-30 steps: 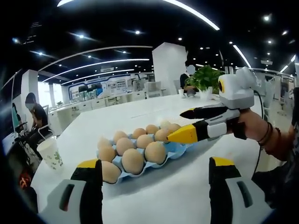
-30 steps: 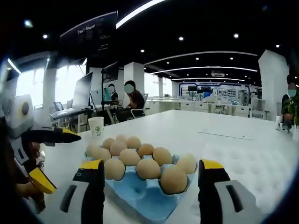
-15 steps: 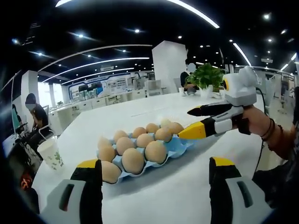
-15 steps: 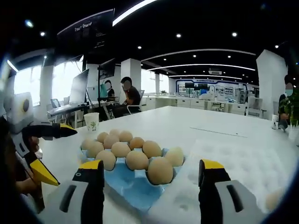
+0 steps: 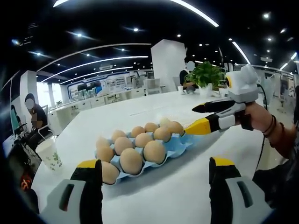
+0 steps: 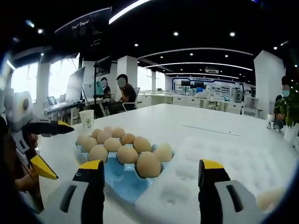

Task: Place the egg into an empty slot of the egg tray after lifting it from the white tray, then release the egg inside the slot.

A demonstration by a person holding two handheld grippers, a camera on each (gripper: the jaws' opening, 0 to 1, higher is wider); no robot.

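A blue moulded egg tray (image 6: 122, 176) holding brown eggs (image 6: 148, 164) sat beside a white dimpled plastic tray (image 6: 205, 172) on the white tabletop (image 6: 196, 128); right gripper (image 6: 148, 198) jaws stood apart, empty.

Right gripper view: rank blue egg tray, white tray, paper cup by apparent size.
1. white tray, though nearer the camera and cut off by the frame.
2. blue egg tray, close to it in apparent size; order unsure.
3. paper cup, clearly smallest, but also farthest away.
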